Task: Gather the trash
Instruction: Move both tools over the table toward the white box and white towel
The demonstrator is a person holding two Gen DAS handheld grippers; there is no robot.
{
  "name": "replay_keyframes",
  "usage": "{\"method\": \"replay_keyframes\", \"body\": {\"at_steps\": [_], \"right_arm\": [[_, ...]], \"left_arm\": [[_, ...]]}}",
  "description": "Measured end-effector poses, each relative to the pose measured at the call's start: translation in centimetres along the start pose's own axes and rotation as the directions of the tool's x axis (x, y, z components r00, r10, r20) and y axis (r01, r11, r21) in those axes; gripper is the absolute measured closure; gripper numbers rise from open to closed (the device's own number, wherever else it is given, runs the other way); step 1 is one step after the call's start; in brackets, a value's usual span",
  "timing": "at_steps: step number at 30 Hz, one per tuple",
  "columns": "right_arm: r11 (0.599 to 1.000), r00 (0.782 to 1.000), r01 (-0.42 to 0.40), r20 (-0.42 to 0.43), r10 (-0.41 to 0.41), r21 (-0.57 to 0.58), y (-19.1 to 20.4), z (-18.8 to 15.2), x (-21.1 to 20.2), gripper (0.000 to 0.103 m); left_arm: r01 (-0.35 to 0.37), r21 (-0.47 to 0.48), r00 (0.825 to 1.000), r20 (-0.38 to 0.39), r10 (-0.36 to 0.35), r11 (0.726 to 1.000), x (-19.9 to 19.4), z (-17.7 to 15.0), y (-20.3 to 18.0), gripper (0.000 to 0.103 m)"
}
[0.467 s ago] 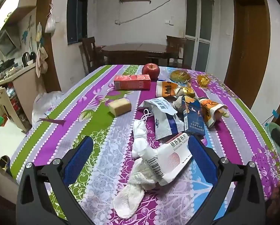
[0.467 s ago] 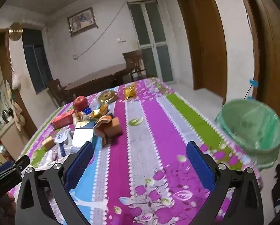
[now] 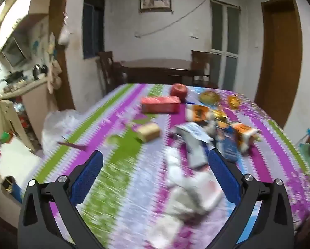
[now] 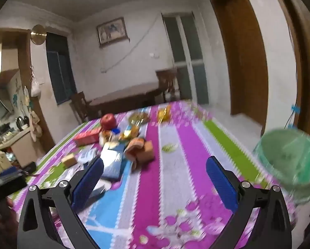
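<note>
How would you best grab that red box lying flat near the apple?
Grip the red box across its short width, mid-length, coming from above. It lies flat with its long side facing the left gripper, whose open jaws could likely span that narrow width.

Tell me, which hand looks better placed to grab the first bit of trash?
Probably the left. The open left gripper has the white crumpled wrapper right between its fingers, while the open right gripper frames mostly bare tablecloth.

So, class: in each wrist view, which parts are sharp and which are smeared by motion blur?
Left wrist view: the left gripper is crisp, while the tablecloth and white wrappers smear. Right wrist view: the right gripper is sharp; the green bin and box pile blur.
</note>
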State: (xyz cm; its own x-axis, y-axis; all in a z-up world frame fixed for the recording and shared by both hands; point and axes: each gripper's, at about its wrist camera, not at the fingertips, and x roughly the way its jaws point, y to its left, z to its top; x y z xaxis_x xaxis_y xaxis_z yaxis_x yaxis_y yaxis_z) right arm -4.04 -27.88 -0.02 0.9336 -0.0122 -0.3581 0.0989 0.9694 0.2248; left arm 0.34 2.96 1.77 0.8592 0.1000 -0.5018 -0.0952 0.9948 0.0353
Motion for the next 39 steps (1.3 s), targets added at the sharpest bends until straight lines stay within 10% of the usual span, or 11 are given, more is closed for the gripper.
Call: {"method": "replay_keyframes", "body": {"at_steps": [13, 39], "right_arm": [[0.993, 0.995, 0.044, 0.098, -0.033, -0.108, 0.7, 5.1, -2.0, 0.004], [0.98, 0.984, -0.077, -0.171, 0.046, -0.181, 5.5, -1.7, 3.7, 0.004]], "left_arm": [[-0.028, -0.06, 0.999, 0.016, 0.029, 0.998, -0.4, 2.9, 6.8, 0.014], [0.007, 0.09, 0.996, -0.092, 0.001, 0.996, 2.3, -1.2, 3.1, 0.006]]}}
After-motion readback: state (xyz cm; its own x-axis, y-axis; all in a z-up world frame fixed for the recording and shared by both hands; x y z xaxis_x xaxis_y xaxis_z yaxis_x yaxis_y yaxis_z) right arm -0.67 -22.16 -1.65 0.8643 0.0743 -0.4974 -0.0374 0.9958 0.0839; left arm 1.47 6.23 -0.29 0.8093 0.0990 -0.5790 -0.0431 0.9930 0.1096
